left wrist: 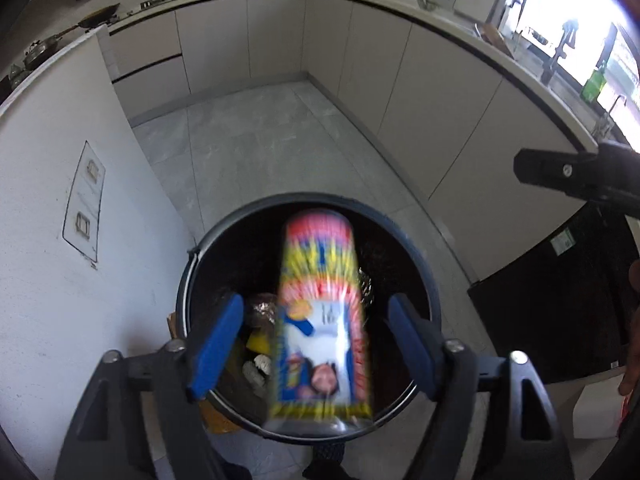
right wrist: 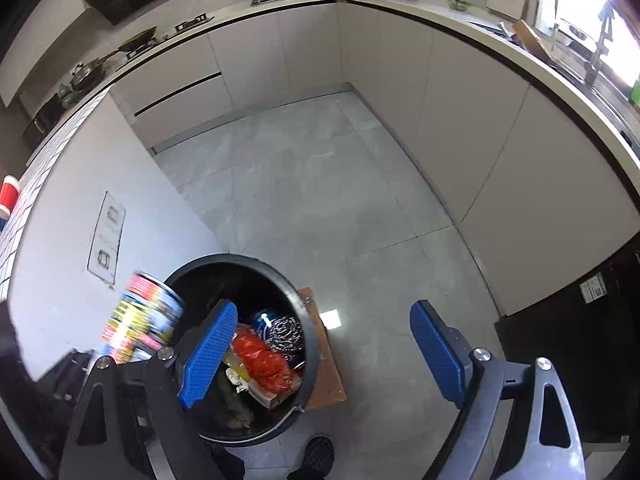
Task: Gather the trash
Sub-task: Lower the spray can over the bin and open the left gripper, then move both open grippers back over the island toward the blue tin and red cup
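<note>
Right over the black bin [left wrist: 424, 280] the left claw [left wrist: 316, 344] stands apart with a blurred can [left wrist: 320, 320] loose between its pads, the right claw [right wrist: 324, 352] apart and empty

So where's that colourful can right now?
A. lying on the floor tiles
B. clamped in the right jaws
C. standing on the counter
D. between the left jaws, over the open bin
D: in the left wrist view the blurred can sits between the spread blue pads, apart from both, right above the bin.
</note>
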`<state>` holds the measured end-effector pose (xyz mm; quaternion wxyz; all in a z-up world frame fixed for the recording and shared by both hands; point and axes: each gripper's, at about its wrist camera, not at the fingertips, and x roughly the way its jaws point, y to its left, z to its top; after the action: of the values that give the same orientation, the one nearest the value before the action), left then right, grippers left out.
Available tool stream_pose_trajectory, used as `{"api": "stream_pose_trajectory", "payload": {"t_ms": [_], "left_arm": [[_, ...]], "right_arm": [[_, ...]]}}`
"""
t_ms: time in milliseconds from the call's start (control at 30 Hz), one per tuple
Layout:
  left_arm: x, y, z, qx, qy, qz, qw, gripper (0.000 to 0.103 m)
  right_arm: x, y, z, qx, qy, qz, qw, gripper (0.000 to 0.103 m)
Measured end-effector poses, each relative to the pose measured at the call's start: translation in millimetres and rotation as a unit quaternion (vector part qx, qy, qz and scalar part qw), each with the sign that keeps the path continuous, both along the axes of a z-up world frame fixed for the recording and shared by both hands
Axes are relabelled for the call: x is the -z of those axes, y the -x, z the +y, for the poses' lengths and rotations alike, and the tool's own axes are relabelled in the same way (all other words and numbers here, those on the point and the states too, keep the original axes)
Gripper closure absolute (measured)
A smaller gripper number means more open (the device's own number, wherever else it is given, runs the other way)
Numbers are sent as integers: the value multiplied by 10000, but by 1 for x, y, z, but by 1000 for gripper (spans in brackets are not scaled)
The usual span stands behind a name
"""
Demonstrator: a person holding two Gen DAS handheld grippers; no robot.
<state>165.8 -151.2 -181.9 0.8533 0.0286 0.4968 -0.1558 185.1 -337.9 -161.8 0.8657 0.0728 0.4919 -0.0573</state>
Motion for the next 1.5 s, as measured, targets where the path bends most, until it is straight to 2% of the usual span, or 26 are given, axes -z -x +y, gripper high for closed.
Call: {"api": "stream_pose_trajectory", "payload": {"t_ms": [67,267,500,667,900,1167,1500], "left_arm": [[-9,1,1,-32,1,-80,10000,21],[-38,-2,12,-129,-60,-375,9992,21],[-70,-8,42,-343,-37,-623,9975,20],[-98,-5,64,-549,-154,-1012,9932,4],[-121,-2,93,-725,-390,-1303,9881,0],[-139,0,165,-1231,-525,-1439,9805,0],[-141,6,278,-1929,-562,-1395,9696,0]], "right_arm": [[-4,0,1,27,41,-24,10000,13],[-14,-6,4,39,-22,-176,9998,12],[-29,-15,16,46,-308,-309,9990,12],[-42,-23,37,-50,-435,-464,9980,12],[-58,-35,71,-322,-536,-630,9961,12],[-89,-55,124,-697,-768,-921,9903,12],[-120,-75,241,-1388,-870,-1231,9788,12]]}}
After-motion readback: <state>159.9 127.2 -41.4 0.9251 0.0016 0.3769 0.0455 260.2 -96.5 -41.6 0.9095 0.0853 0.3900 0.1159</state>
